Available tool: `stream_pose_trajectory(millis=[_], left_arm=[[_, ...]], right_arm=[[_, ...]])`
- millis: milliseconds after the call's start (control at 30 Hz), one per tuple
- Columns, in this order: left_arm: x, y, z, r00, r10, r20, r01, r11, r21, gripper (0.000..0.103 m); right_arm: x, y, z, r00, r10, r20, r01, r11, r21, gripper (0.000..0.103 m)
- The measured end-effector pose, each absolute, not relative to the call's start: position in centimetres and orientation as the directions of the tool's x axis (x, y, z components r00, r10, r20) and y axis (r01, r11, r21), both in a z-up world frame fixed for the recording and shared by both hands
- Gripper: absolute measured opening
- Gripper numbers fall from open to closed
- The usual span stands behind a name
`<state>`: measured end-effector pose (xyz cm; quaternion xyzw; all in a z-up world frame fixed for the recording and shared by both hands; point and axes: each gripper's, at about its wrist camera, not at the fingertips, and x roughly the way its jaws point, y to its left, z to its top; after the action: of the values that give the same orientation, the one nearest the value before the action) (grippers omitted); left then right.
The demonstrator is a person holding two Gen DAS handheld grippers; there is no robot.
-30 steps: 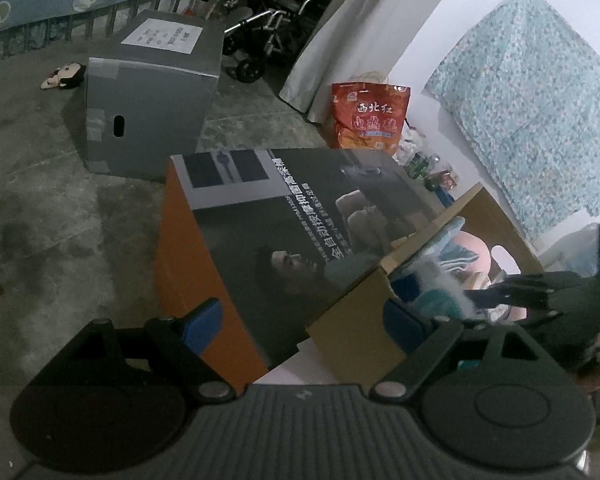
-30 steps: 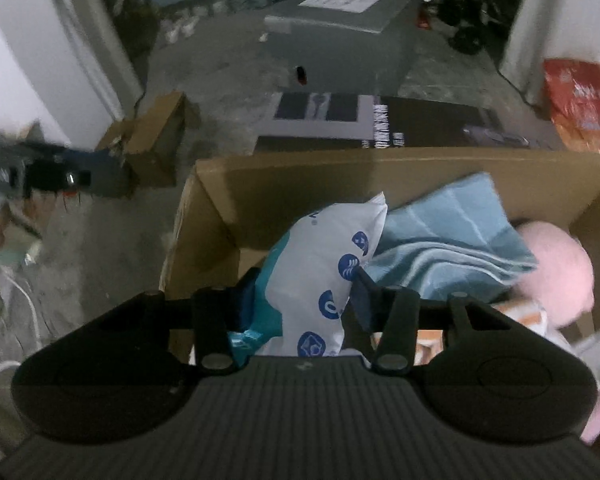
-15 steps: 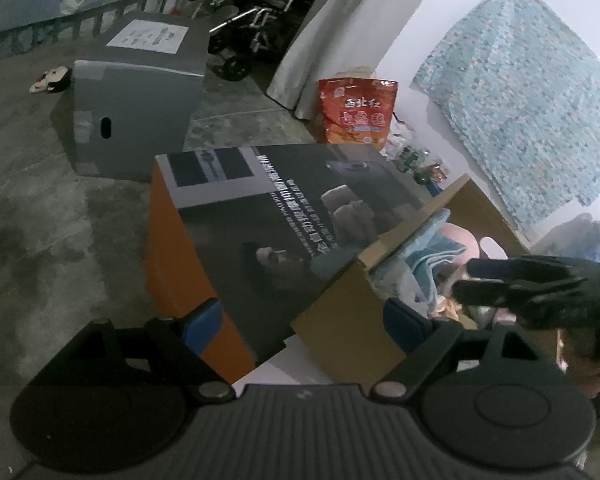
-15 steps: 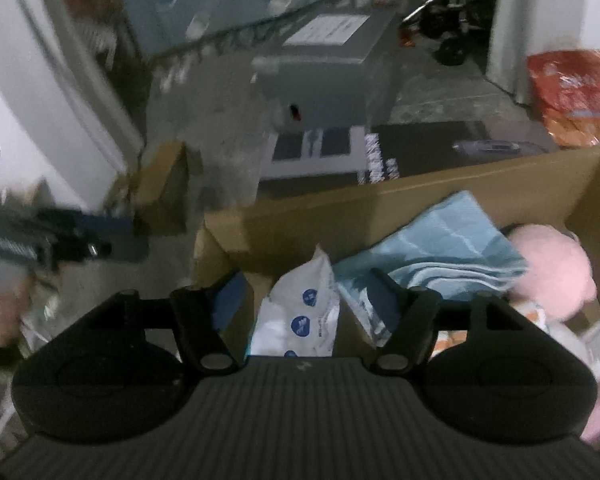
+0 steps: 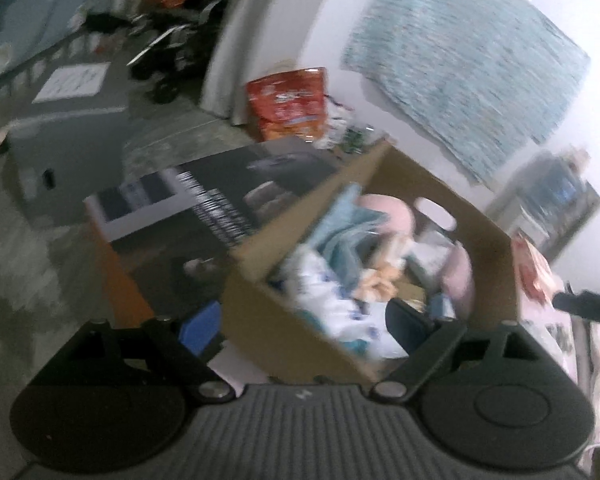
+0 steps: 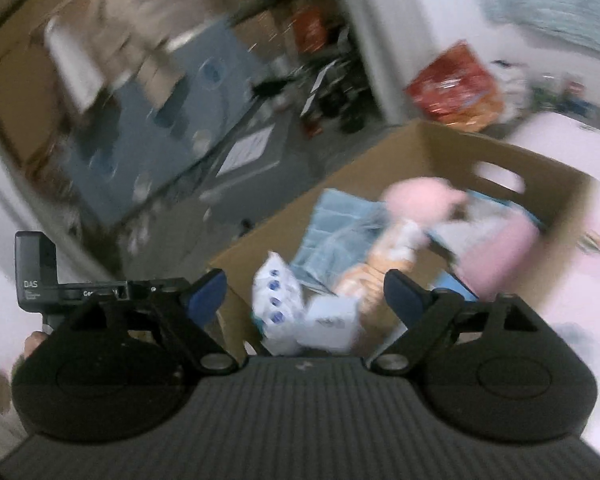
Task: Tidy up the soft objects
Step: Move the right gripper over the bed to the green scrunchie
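Above the cardboard box, both claws tilt downward, released, the right's jaws just opened.

Dim room: white wall, grey concrete floor, blue patterned cloth hung on wall.

The grey concrete floor in front of me carries most of what I see. A grey box with a white sheet on its lid stands on it at the far left. Nearer, a dark printed box with an orange side rests there too, and the open cardboard box sits just beside it on the right. A red bag stands by the far wall.
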<state>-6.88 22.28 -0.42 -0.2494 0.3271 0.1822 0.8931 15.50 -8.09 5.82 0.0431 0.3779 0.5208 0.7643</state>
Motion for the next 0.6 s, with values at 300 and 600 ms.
stream_pose_trajectory(millis=[300, 600], left_arm=[[-0.7, 13.9, 2.2, 0.751, 0.009, -0.661, -0.213, 0.950, -0.229, 0.095], [6.2, 4.3, 3.4, 0.695, -0.141, -0.705, 0.042, 0.987, -0.156, 0.095]], right_arm=[[10.5, -23.4, 0.9, 0.434, 0.760, -0.483, -0.508, 0.649, 0.566, 0.088], [9.1, -33.1, -1.9, 0.622, 0.624, -0.472, -0.326, 0.755, 0.569, 0.089]])
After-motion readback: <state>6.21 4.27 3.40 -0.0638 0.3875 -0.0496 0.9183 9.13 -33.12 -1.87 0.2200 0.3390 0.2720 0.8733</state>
